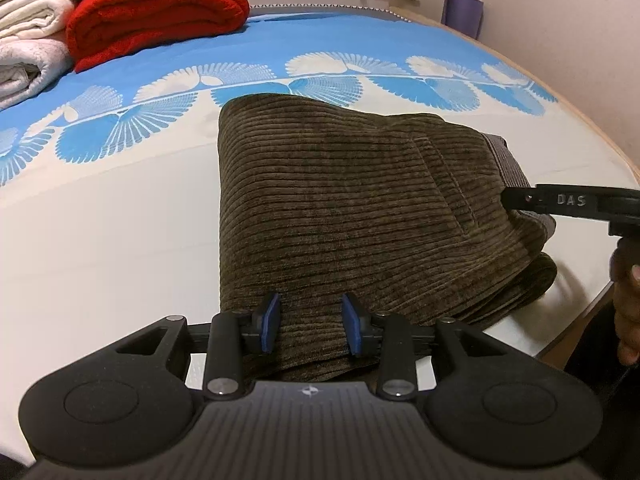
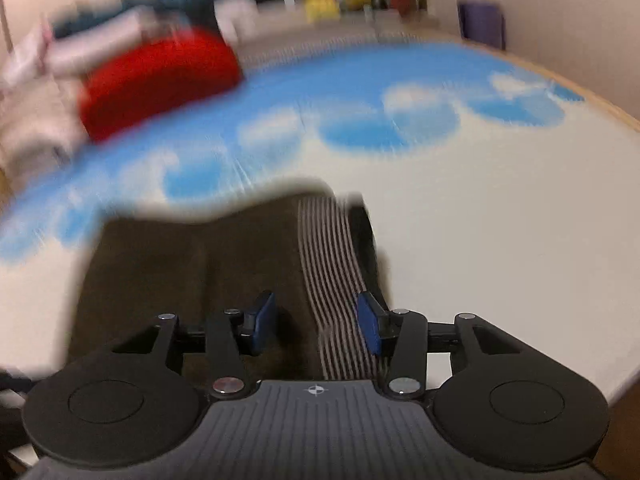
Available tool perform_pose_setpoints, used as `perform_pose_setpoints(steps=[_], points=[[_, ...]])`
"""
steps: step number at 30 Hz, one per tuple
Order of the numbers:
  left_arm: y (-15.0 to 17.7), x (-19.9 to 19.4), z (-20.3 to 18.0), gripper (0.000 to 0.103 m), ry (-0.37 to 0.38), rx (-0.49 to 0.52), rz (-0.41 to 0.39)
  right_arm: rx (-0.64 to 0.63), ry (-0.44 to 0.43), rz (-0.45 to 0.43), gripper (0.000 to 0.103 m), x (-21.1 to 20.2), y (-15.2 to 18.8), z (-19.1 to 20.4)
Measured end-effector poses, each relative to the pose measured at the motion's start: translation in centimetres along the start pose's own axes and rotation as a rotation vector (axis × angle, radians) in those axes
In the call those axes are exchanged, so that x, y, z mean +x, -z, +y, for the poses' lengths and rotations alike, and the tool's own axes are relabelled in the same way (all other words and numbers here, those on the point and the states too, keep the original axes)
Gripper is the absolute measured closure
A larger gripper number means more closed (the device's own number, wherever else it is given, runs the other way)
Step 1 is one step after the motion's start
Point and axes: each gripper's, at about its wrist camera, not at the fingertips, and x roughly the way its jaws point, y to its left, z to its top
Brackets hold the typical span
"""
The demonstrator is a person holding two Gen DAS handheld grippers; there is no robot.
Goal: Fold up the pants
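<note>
The dark olive corduroy pants (image 1: 340,200) lie folded into a thick bundle on the bed. My left gripper (image 1: 311,322) is shut on the near edge of the bundle, and cloth fills the gap between its blue pads. In the blurred right wrist view, my right gripper (image 2: 316,320) grips the pants (image 2: 180,272) at the striped grey waistband (image 2: 332,260), which runs between its pads. From the left wrist view, a finger of the right gripper (image 1: 560,200) reaches in from the right onto the waistband (image 1: 508,160).
The bed sheet (image 1: 120,240) is white nearby and blue with shell prints farther back. A folded red blanket (image 1: 156,12) and white towels (image 1: 28,40) are stacked at the far left. The wooden bed edge (image 1: 624,160) curves along the right. A person's hand (image 1: 628,300) shows at the right.
</note>
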Motion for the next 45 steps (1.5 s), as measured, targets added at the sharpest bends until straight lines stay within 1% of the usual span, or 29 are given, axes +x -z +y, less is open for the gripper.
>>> perform_pose_setpoints(steps=[3, 9, 12, 13, 14, 15, 16, 17, 18, 20, 21, 22, 23, 24, 25, 27, 28, 29, 30, 31, 32, 33, 34, 35, 36, 38, 41, 44, 45], points=[[-1.4, -0.2, 0.1, 0.064, -0.013, -0.043, 0.022, -0.049, 0.017, -0.008, 0.056, 0.1, -0.3, 0.6], [-8.3, 0.2, 1.4, 0.063, -0.053, -0.125, -0.112, -0.032, 0.001, -0.006, 0.056, -0.4, -0.1, 0.2], [-11.3, 2.6, 2.7, 0.065, -0.048, -0.184, -0.123, -0.069, -0.003, -0.009, 0.056, -0.3, 0.4, 0.6], [-11.9, 4.2, 3.2, 0.065, -0.053, -0.18, -0.096, -0.078, -0.003, -0.01, 0.056, -0.5, 0.6, 0.6], [-12.2, 6.0, 3.5, 0.064, -0.071, -0.167, -0.034, -0.087, 0.0, -0.01, 0.056, -0.5, 0.7, 0.5], [-11.9, 8.3, 4.1, 0.056, -0.091, -0.165, 0.062, -0.092, 0.007, -0.01, 0.056, -0.6, 0.7, 0.4], [-11.6, 9.4, 4.6, 0.052, -0.091, -0.173, 0.1, -0.089, 0.021, -0.006, 0.056, -0.5, 0.8, 0.2], [-11.4, 9.6, 5.0, 0.04, -0.091, -0.182, 0.094, -0.066, 0.021, 0.01, 0.05, -0.4, 0.8, -0.2], [-11.3, 9.3, 5.3, 0.029, -0.104, -0.197, 0.081, -0.016, 0.007, 0.028, 0.047, -0.2, 0.8, -1.0], [-10.7, 8.1, 6.3, 0.028, -0.087, -0.266, 0.049, 0.131, -0.038, 0.053, 0.037, 0.0, 0.8, -3.0], [-10.0, 7.6, 7.0, 0.025, -0.063, -0.313, 0.042, 0.216, -0.073, 0.071, 0.035, 0.3, 0.8, -4.1], [-9.3, 7.3, 7.5, 0.019, -0.047, -0.348, 0.043, 0.281, -0.095, 0.089, 0.029, 0.6, 1.0, -5.0], [-8.4, 7.2, 8.2, 0.017, -0.025, -0.387, 0.047, 0.343, -0.112, 0.113, 0.021, 1.1, 1.1, -5.8], [-7.6, 7.2, 8.8, 0.016, 0.008, -0.427, 0.052, 0.391, -0.123, 0.134, 0.018, 1.6, 1.2, -6.4], [-6.9, 7.3, 9.4, 0.016, 0.051, -0.466, 0.065, 0.429, -0.132, 0.151, 0.014, 2.2, 1.3, -6.8], [-5.6, 8.3, 10.5, 0.016, 0.167, -0.556, 0.121, 0.488, -0.167, 0.167, 0.014, 3.0, 1.5, -7.2], [-5.2, 8.8, 10.8, 0.016, 0.211, -0.586, 0.144, 0.484, -0.172, 0.165, 0.014, 3.2, 1.5, -7.0], [-4.8, 9.3, 11.1, 0.016, 0.251, -0.606, 0.155, 0.462, -0.173, 0.16, 0.016, 3.2, 1.4, -6.5], [-4.8, 9.4, 11.1, 0.021, 0.266, -0.597, 0.141, 0.434, -0.178, 0.155, 0.018, 3.3, 1.4, -5.9], [-5.0, 9.5, 11.0, 0.027, 0.276, -0.58, 0.132, 0.409, -0.19, 0.148, 0.025, 3.3, 1.3, -5.4], [-5.2, 9.7, 11.0, 0.031, 0.27, -0.569, 0.132, 0.382, -0.181, 0.139, 0.027, 3.2, 1.2, -4.9], [-5.3, 9.7, 11.0, 0.039, 0.269, -0.56, 0.131, 0.355, -0.17, 0.128, 0.029, 3.1, 1.2, -4.5], [-5.5, 9.5, 11.0, 0.048, 0.275, -0.55, 0.122, 0.347, -0.17, 0.123, 0.034, 2.9, 1.1, -4.4], [-5.7, 9.1, 11.2, 0.052, 0.289, -0.541, 0.106, 0.347, -0.176, 0.116, 0.041, 2.7, 1.1, -4.3], [-6.0, 8.5, 11.4, 0.057, 0.304, -0.527, 0.083, 0.348, -0.182, 0.107, 0.044, 2.5, 1.0, -4.2], [-6.7, 7.4, 11.7, 0.059, 0.296, -0.495, 0.041, 0.328, -0.193, 0.075, 0.051, 1.9, 0.7, -3.4], [-7.4, 5.4, 13.8, 0.059, 0.236, -0.46, 0.003, 0.301, -0.225, 0.071, 0.053, 2.3, 0.2, -1.3], [-6.5, 4.2, 17.3, 0.058, 0.183, -0.468, 0.014, 0.278, -0.279, 0.089, 0.053, 3.5, -0.4, 2.0], [-6.1, 4.2, 18.8, 0.055, 0.17, -0.485, 0.034, 0.265, -0.292, 0.098, 0.053, 4.1, -0.6, 3.3]])
